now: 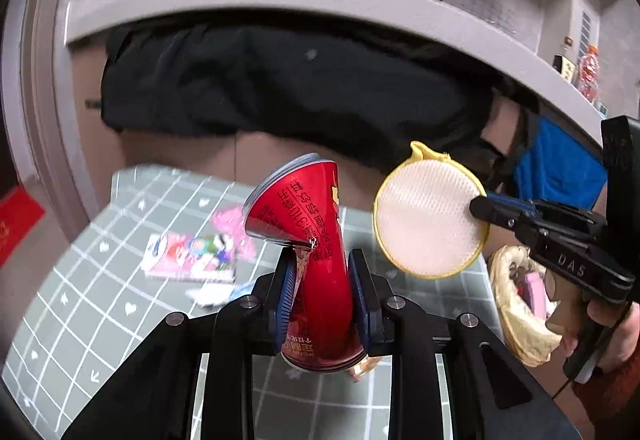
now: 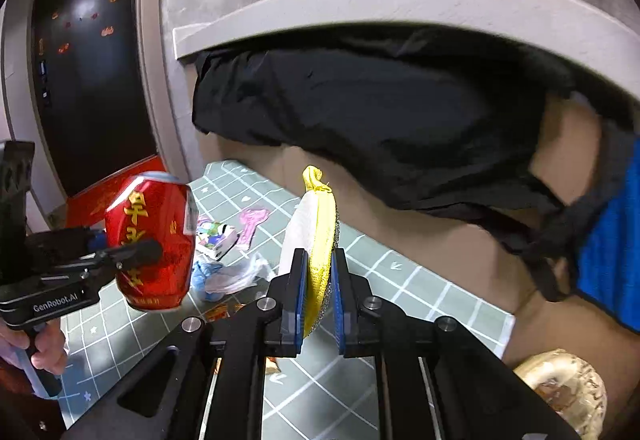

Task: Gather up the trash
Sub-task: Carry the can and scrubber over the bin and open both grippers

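My left gripper is shut on a crushed red drink can, held up above the grey-green checked mat; the can also shows in the right wrist view. My right gripper is shut on a round yellow-rimmed scouring pad, held edge-on; it also shows in the left wrist view. Both face a black trash bag lining a cardboard box under a white shelf; the bag also shows in the right wrist view.
On the mat lie a pink and white milk carton, a pink wrapper, crumpled white and blue plastic and small scraps. A beige bowl-like container sits at the right. A blue cloth hangs at the right.
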`<state>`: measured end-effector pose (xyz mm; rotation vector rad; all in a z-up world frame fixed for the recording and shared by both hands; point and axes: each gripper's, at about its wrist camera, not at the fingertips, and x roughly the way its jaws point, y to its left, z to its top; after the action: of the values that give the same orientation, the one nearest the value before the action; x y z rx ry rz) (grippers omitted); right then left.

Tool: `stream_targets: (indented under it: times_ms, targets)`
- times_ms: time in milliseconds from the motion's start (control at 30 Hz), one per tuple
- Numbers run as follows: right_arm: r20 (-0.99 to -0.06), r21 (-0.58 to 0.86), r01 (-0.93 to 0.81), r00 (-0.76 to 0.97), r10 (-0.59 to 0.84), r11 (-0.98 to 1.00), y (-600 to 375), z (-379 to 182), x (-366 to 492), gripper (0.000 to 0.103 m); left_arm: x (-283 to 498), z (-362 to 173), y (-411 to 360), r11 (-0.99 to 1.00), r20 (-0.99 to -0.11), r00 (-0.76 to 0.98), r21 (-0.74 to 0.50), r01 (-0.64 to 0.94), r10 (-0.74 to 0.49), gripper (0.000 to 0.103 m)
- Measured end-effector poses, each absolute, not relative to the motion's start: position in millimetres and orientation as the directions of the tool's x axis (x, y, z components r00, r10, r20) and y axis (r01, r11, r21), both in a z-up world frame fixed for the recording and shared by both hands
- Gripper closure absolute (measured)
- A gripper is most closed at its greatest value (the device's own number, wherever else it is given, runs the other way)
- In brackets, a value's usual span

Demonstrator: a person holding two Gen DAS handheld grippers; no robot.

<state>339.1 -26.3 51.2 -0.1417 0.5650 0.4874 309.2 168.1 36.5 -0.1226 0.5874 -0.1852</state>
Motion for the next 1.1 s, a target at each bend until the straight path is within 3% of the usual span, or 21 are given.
stream_targets:
  times_ms: [400, 1100]
  targets:
    - [-0.45, 0.029, -0.39, 0.817, 0.36, 0.921, -119.4, 81.2, 301.3, 0.092, 295.7, 76.6, 70.0, 0.982, -0.454, 0.872, -0.039, 0.187, -0.184, 0.076]
    - [-0.426, 0.03, -0.084, 0.9, 0.089, 0.996, -299.4, 67.7, 238.8, 0.092, 310.9, 44.9, -133.7, 0.874, -0.531, 0.721, -0.085, 0.478, -0.446, 0.076]
